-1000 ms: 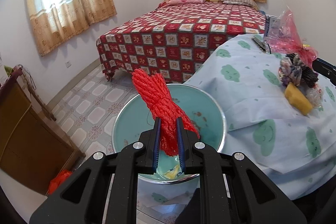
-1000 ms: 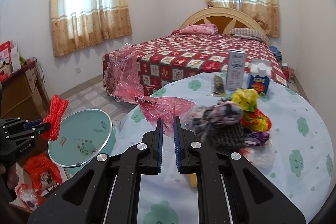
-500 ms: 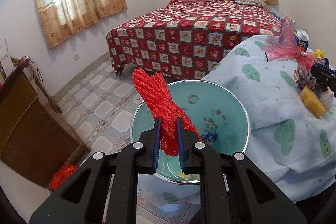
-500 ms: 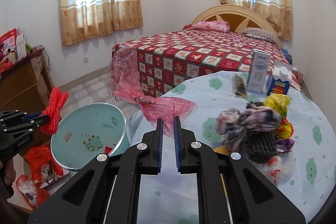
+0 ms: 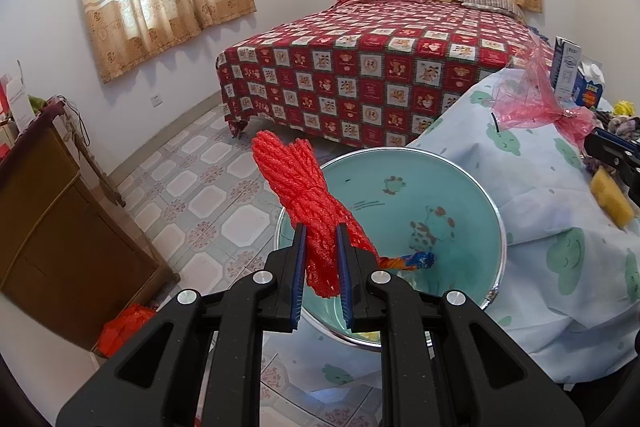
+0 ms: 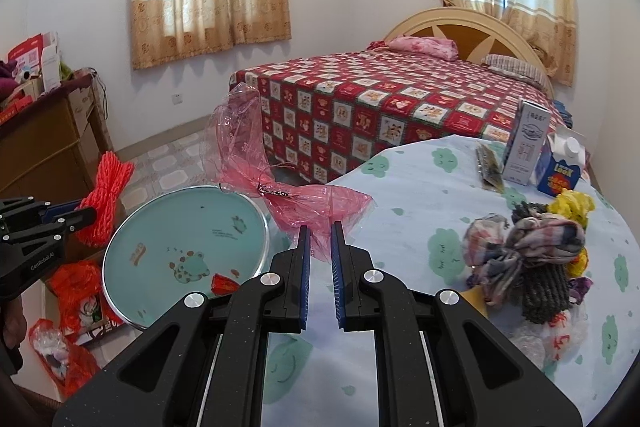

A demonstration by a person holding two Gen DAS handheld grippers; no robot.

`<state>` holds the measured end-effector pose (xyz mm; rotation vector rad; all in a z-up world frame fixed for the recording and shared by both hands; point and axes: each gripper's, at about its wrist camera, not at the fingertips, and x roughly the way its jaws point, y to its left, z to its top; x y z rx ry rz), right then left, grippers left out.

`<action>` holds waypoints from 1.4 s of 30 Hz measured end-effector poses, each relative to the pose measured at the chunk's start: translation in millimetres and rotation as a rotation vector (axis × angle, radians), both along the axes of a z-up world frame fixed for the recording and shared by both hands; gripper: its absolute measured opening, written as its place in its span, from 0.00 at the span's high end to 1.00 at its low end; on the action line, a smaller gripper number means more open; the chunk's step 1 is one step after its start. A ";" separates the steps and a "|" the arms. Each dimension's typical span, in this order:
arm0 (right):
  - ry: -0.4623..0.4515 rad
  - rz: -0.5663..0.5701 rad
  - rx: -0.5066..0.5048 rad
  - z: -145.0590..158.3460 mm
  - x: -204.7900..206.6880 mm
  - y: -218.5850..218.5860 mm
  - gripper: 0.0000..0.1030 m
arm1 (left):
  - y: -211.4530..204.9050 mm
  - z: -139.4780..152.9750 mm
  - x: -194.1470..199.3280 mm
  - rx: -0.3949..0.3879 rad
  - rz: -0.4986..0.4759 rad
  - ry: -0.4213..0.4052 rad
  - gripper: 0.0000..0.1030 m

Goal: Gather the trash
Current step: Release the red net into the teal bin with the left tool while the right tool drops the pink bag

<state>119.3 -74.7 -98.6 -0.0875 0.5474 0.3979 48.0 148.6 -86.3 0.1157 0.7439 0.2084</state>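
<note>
Bedroom with white walls, beige patterned curtains and a pale tiled floor (image 5: 208,199); a bed (image 6: 400,103) under a red checked cover stands behind a table draped in a light blue cloth (image 6: 404,195) printed with green clouds; a round teal basin (image 5: 436,203) with a metal rim and cartoon print sits just beside the table edge, a few small scraps lying in it. Left gripper (image 5: 322,247): angled downward over the near rim of the basin, jaws clamped on a bundle of red foam netting (image 5: 300,195), ribbed and knotted, standing upright between the blue pads. Right gripper (image 6: 319,245): tilted down over the tablecloth, jaws closed on a thin crinkled pink plastic bag (image 6: 320,205), translucent, tied at its middle, its loose end rising beyond the table edge. Also on the cloth, well apart from the grippers: a heap of mixed rags and wrappers (image 6: 532,259); a tall white carton (image 6: 526,143); a small blue carton (image 6: 562,167).
</note>
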 end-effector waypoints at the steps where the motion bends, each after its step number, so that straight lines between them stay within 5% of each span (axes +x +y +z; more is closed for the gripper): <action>1: 0.001 0.003 -0.003 -0.7 0.7 2.6 0.89 | 1.9 -0.4 0.3 0.000 0.004 0.001 0.86; 42: 0.020 0.065 -0.037 -7.6 6.9 37.7 0.89 | 7.8 -3.2 3.7 -0.006 0.009 0.001 0.85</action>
